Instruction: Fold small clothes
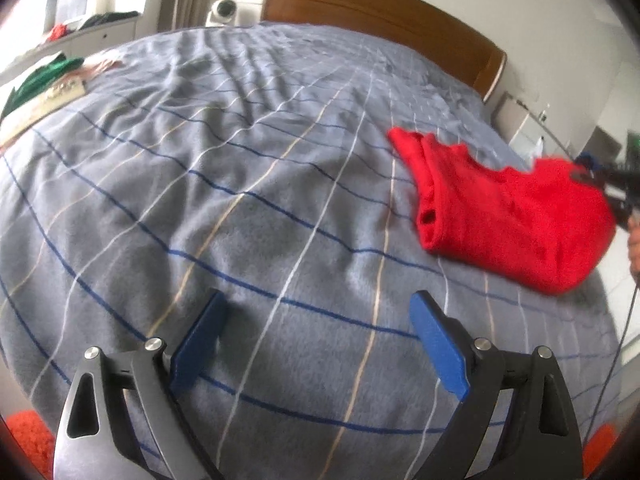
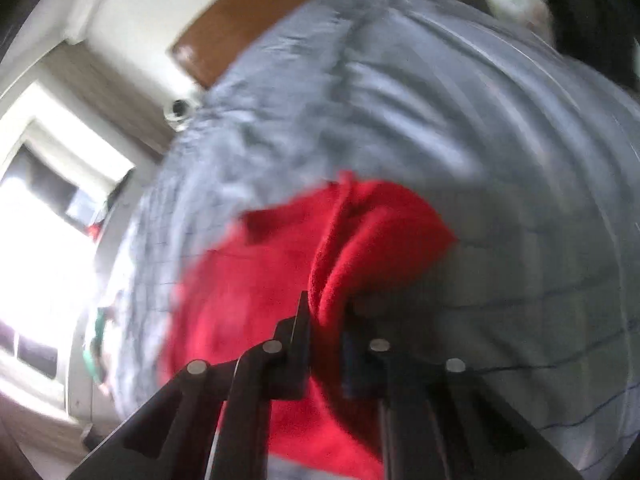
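1. Left gripper [image 1: 316, 340]: mine, held low over the near part of the bed. Its two blue pads [image 1: 438, 350] stand wide apart with nothing between them, only blanket showing in the gap.
2. Right gripper [image 2: 326, 320]: mine, clamped on a bunched fold of the red garment [image 2: 248, 304]. In its own blurred view the cloth fills the narrow gap between the dark fingers [image 2: 300, 332]. From the left wrist view I see this gripper at the bed's right edge, touching the garment's far right end.
3. Red garment [image 1: 508, 220]: small knit piece, lying on the right side of the bed, close to the right edge. Its left end is rolled or doubled over into a thick hem; its right end is lifted where the right gripper pinches it. Well apart from the left gripper.
4. Blanket [image 1: 248, 184]: grey fleece with a grid of dark blue, white and tan lines, covering the whole bed, lightly wrinkled toward the head.
5. Headboard [image 1: 384, 12]: brown wood, at the far edge of the bed.
6. Green cloth [image 1: 40, 76]: at the bed's far left corner, lying with other light items I cannot make out.
7. White round device [image 1: 224, 10]: just beyond the far edge, left of the headboard.
8. Orange rug [image 1: 28, 440]: on the floor, showing at the near left corner.
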A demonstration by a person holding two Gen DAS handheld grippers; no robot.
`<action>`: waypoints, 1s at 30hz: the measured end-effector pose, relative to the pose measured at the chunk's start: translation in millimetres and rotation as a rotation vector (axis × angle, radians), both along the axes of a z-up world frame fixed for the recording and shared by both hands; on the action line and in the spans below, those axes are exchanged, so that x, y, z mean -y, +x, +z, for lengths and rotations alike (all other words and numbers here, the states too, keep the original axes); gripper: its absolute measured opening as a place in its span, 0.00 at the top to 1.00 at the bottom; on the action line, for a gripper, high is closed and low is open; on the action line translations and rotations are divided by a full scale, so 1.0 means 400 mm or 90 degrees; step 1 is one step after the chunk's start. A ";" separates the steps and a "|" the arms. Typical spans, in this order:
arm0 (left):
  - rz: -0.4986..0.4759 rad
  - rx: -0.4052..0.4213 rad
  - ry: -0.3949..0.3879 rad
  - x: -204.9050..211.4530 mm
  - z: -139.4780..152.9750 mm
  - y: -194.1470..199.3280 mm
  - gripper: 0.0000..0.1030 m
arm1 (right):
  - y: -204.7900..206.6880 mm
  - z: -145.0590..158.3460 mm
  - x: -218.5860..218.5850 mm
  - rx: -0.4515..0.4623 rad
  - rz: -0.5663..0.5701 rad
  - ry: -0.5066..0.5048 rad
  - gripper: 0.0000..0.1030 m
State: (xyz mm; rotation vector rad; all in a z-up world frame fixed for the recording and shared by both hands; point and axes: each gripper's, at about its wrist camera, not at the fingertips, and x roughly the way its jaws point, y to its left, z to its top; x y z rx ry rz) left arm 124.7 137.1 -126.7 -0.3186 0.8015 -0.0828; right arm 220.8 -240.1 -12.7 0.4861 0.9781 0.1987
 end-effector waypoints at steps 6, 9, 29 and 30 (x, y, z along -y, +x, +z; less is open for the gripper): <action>0.000 0.002 0.003 -0.010 -0.003 -0.009 0.10 | 0.092 0.023 -0.338 0.011 0.104 0.001 0.89; -0.006 0.004 0.022 -0.007 -0.004 -0.016 0.10 | 0.108 -0.044 -0.467 0.007 0.127 -0.028 0.87; 0.015 -0.017 -0.006 -0.041 -0.008 -0.006 0.09 | -0.101 -0.193 -0.563 0.038 0.310 -0.221 0.60; 0.013 -0.017 0.000 -0.039 -0.010 -0.007 0.09 | -0.113 -0.194 -0.567 0.058 0.310 -0.239 0.60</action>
